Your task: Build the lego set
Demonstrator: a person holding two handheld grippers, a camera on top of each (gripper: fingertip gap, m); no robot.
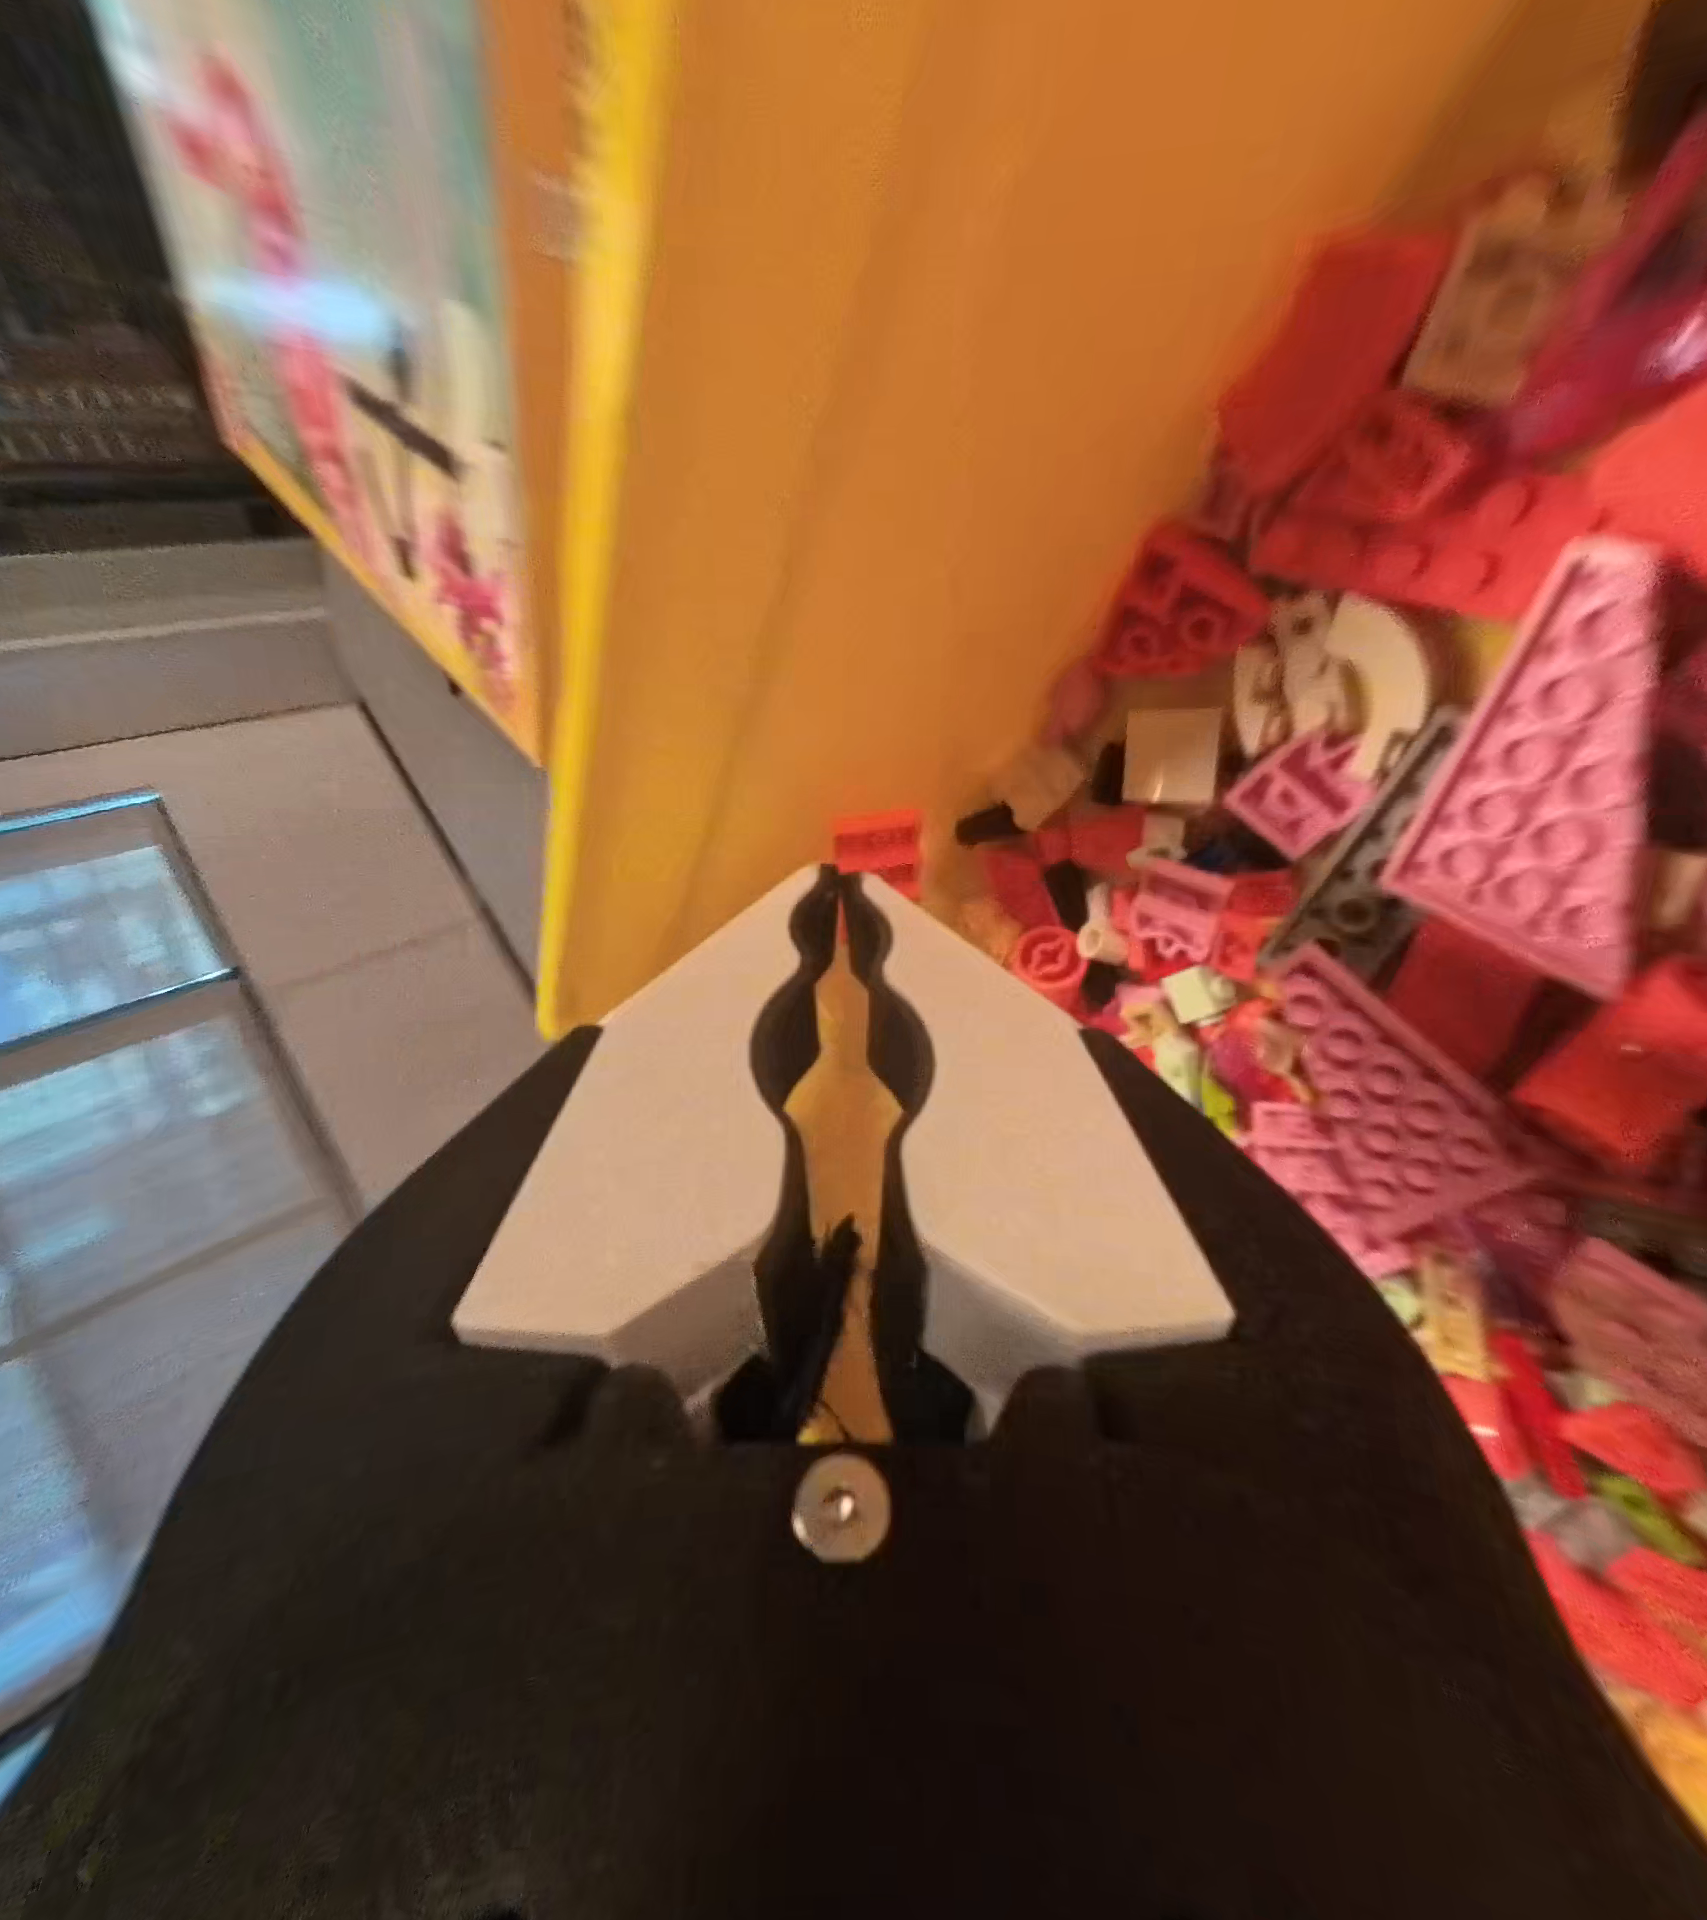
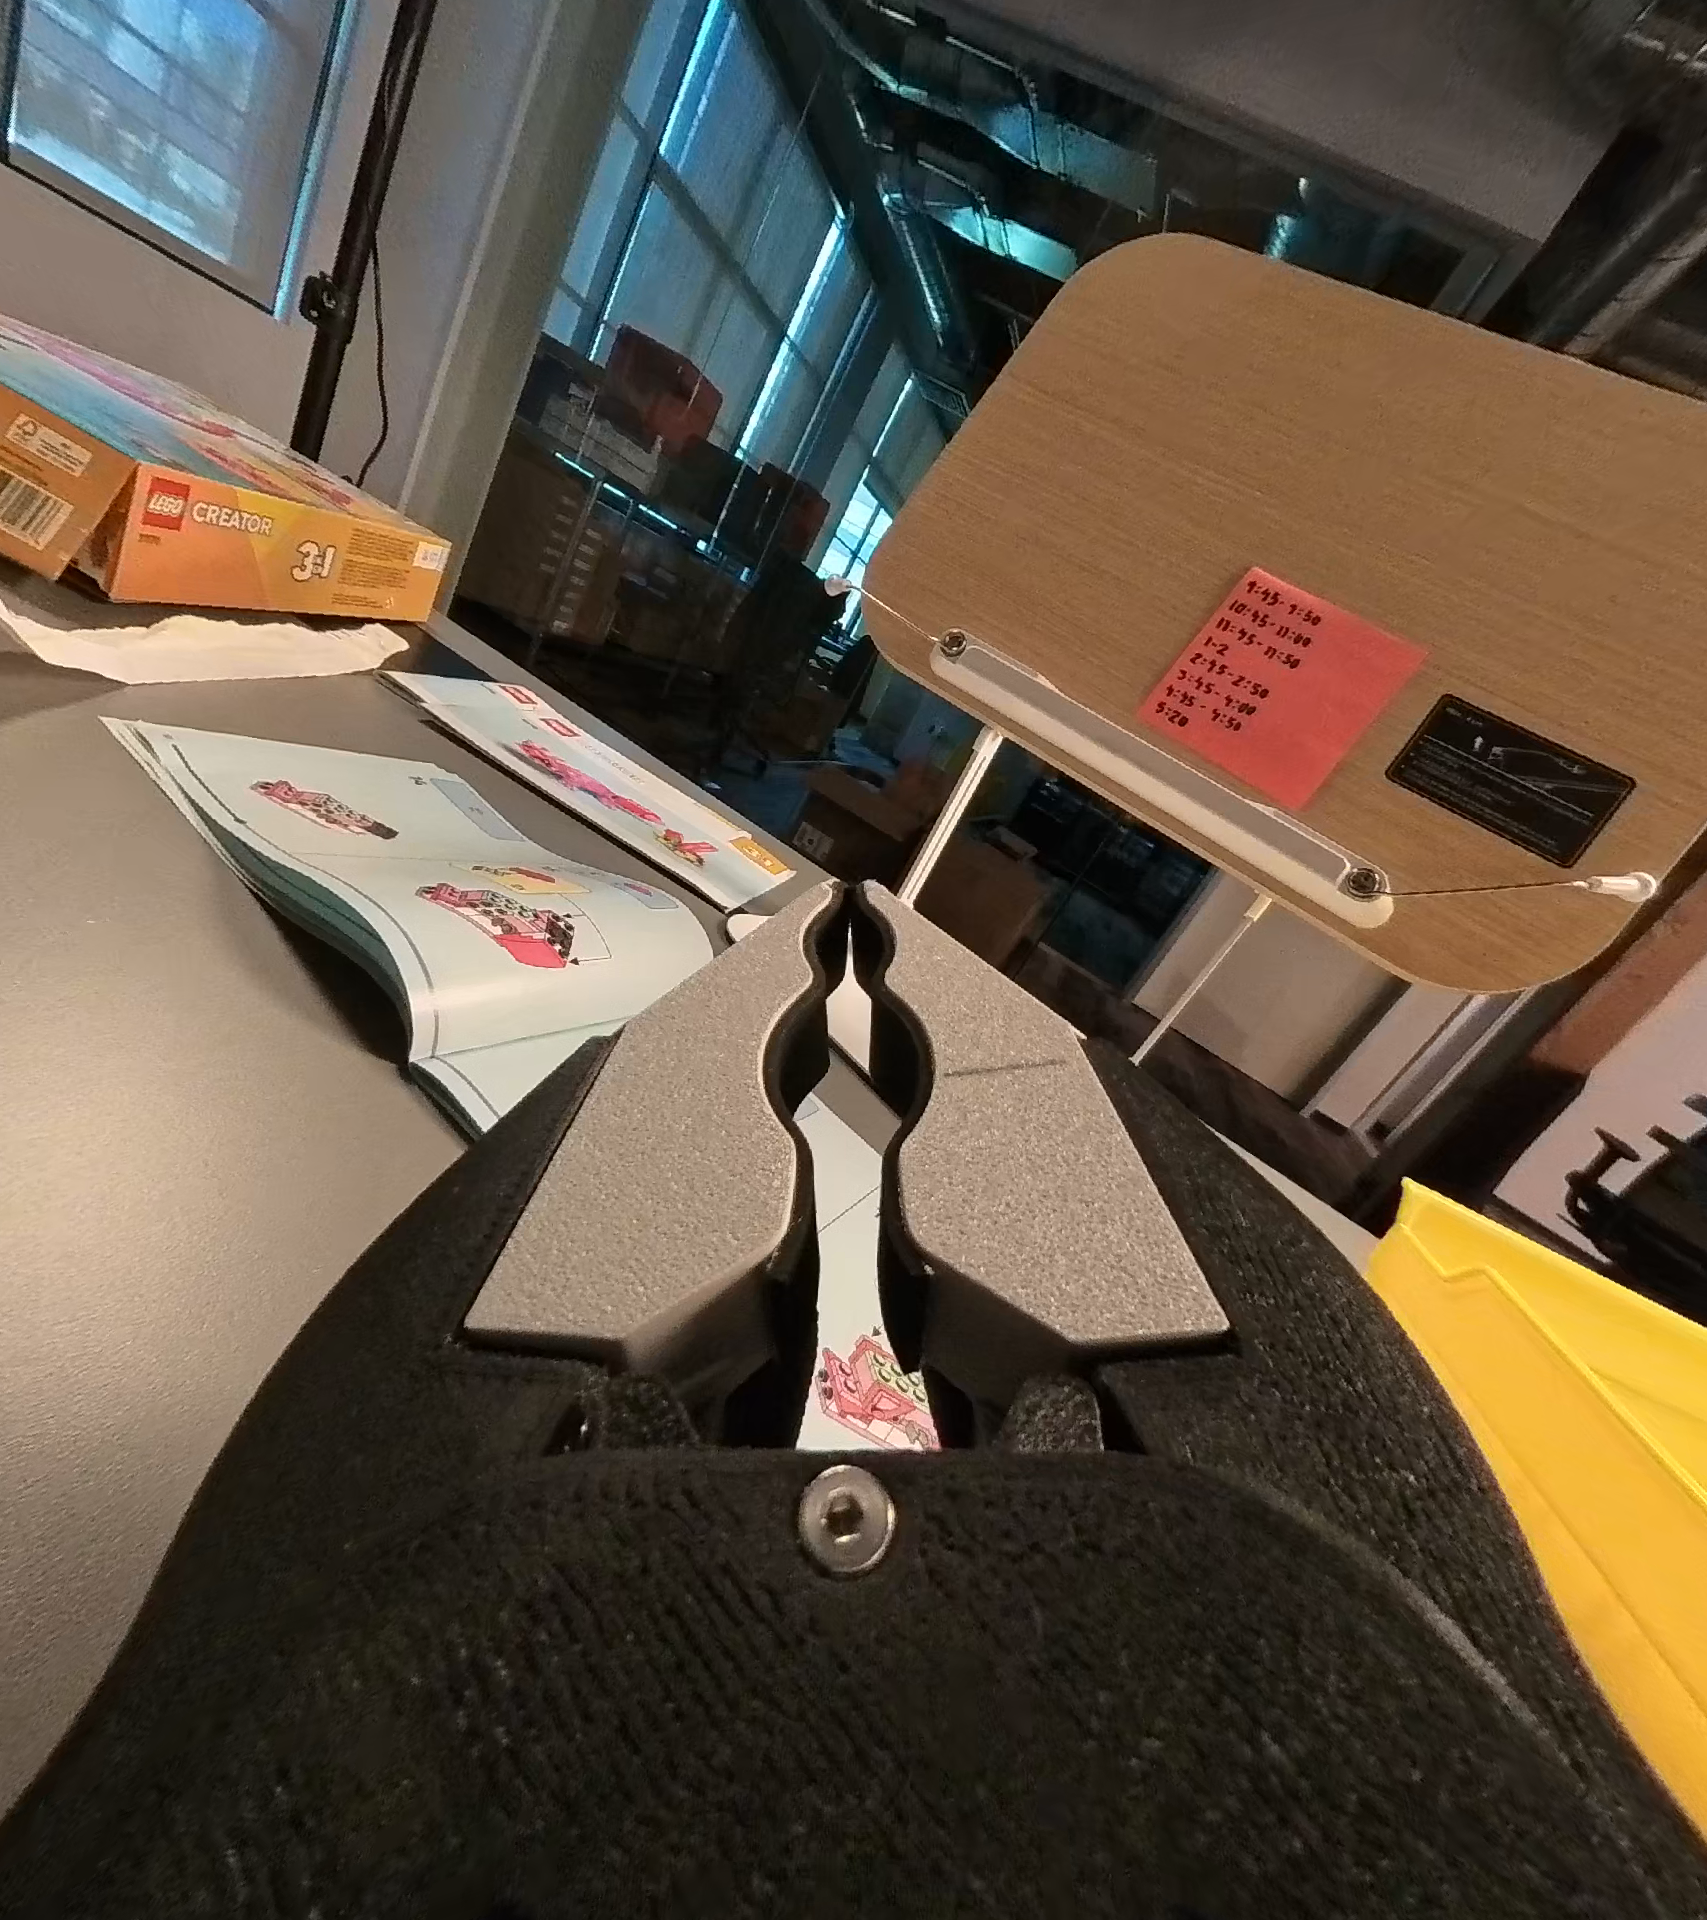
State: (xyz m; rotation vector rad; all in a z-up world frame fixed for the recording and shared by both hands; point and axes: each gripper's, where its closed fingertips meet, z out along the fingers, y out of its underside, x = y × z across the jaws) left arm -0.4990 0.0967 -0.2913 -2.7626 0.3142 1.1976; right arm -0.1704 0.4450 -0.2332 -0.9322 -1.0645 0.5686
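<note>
In the left wrist view my left gripper (image 1: 841, 883) is inside a yellow bin (image 1: 828, 416). Its white fingers (image 1: 984, 1039) are shut on a small red brick (image 1: 878, 840) that sticks out beyond the tips, close to the bin wall. A pile of pink, red and white bricks (image 1: 1451, 883) fills the bin to the right. In the right wrist view my right gripper (image 2: 851, 899) is shut with nothing between its grey fingers (image 2: 703, 1091). It hovers over an open instruction booklet (image 2: 413, 883) on the dark table (image 2: 49, 1039).
A second booklet (image 2: 600, 769) lies beyond the open one. The set's box (image 2: 205, 520) lies at the far left on crumpled paper; it also shows blurred in the left wrist view (image 1: 340, 364). The yellow bin's rim (image 2: 1607, 1455) is at the right. A wooden board on a stand (image 2: 1348, 520) bears a pink note. One gripper's finger ends stand about 50 cm off the other's.
</note>
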